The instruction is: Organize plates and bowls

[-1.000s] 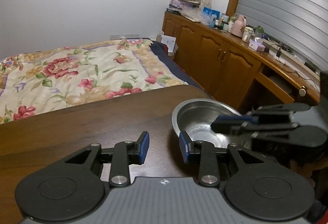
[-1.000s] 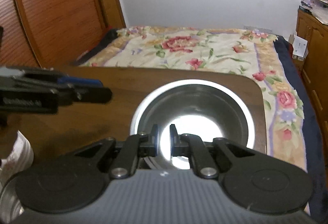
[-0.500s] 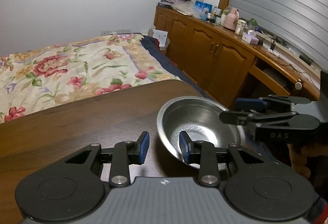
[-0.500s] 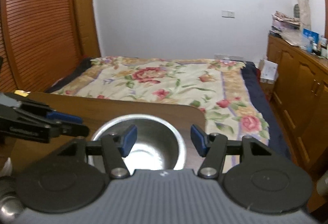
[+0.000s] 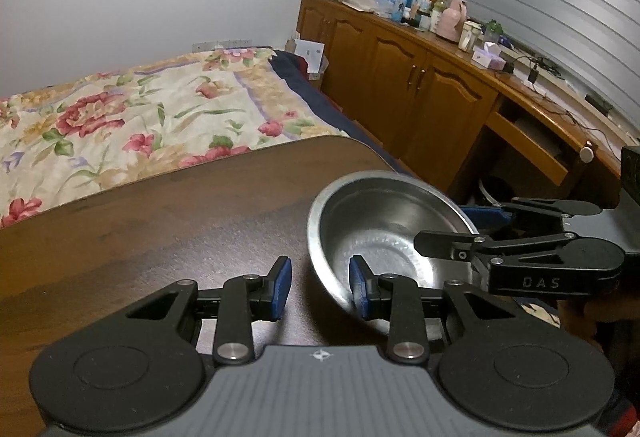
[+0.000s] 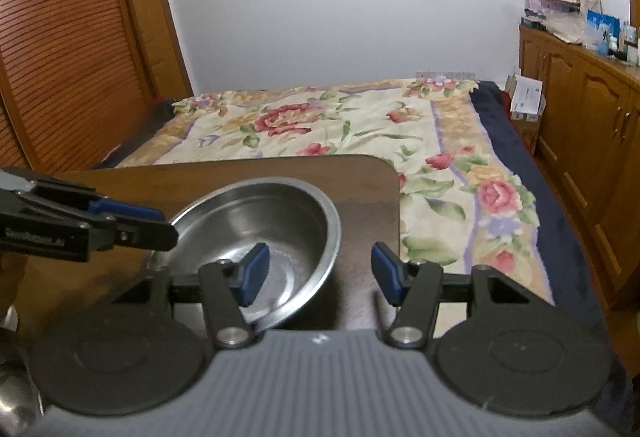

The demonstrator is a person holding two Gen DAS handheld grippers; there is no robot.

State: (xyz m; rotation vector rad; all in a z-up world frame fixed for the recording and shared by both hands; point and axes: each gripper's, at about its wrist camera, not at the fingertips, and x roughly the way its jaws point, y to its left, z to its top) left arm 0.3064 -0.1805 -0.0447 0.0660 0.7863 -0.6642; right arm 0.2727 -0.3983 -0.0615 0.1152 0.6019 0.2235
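The right claw (image 6: 318, 273) has just been opening and stands wide, its rim-side pad clear of the steel bowl (image 6: 256, 233); the left claw (image 5: 318, 283), narrowly parted, holds nothing. The bowl sits tilted near the tabletop (image 5: 160, 221) corner, seemingly just released. Judging by this, one bowl is placed; no plates show, so sorting likely remains.

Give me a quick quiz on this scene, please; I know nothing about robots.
1. True or false: the bowl holds food.
2. The bowl stands on a: A chair, B table, C shelf.
3. Is the right gripper open or shut?
Key: 1 false, it is empty. 2 B. 3 open; its jaws have just been closing slightly, with the bowl's rim between them.
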